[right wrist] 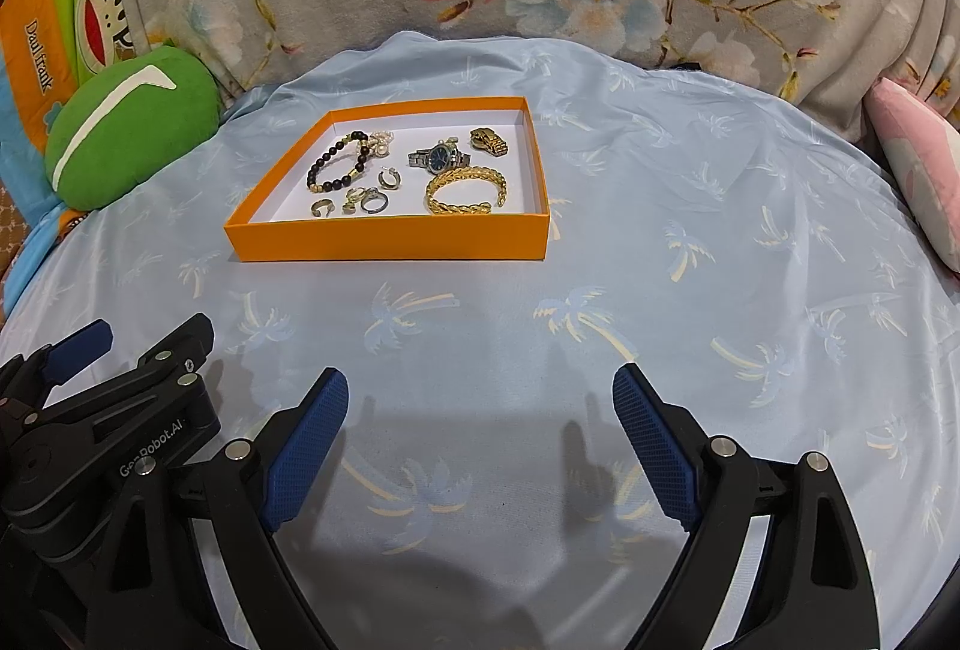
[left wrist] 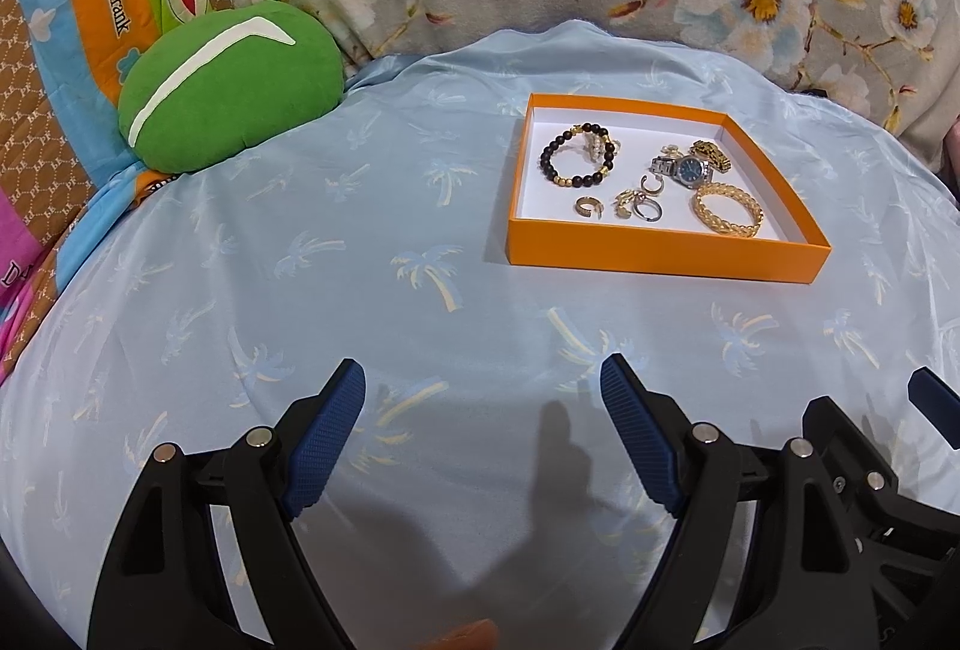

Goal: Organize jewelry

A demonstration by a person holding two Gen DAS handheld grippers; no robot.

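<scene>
The orange jewelry box [right wrist: 384, 233] sat flat on the palm-print sheet [right wrist: 660, 290], its longer side running left to right, ahead of the left gripper [left wrist: 483, 380] and right gripper [right wrist: 480, 392], both spread apart and empty.

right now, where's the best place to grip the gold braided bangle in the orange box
Probably the gold braided bangle's near band, from above with the right gripper. It lies flat in the orange box, so one finger can drop inside the ring, one outside, clear of the watch.
</scene>
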